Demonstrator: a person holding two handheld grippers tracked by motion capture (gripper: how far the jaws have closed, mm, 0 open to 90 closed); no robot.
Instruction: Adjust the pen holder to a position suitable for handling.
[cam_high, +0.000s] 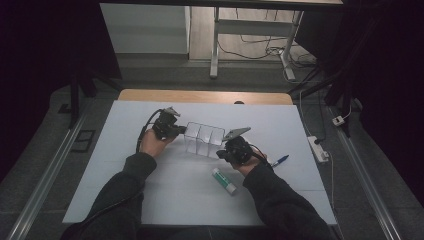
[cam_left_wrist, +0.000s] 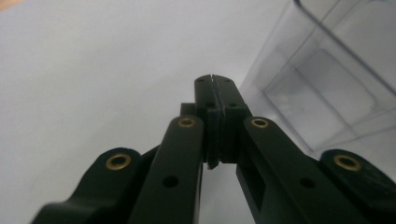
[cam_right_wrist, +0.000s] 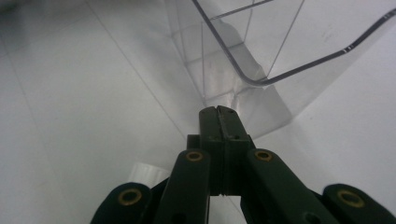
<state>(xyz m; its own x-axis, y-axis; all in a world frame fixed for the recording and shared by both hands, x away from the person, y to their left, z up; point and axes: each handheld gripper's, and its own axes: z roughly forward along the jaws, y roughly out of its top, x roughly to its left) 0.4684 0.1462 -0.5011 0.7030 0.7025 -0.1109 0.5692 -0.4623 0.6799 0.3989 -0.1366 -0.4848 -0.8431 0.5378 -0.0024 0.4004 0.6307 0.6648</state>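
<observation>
A clear plastic organizer (cam_high: 203, 139) with compartments stands near the middle of the white table (cam_high: 165, 195), between both grippers. The left gripper (cam_high: 176, 131) is just beside its left end, and its jaws are pressed together with nothing between them. The right gripper (cam_high: 223, 153) is at the near right corner of the organizer, jaws also together and empty. A glue stick (cam_high: 223, 181) lies nearer, and a blue pen (cam_high: 280, 160) lies at the right.

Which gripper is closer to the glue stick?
Right. The right gripper sits just above the glue stick; the left gripper is across the clear box, farther away.
</observation>
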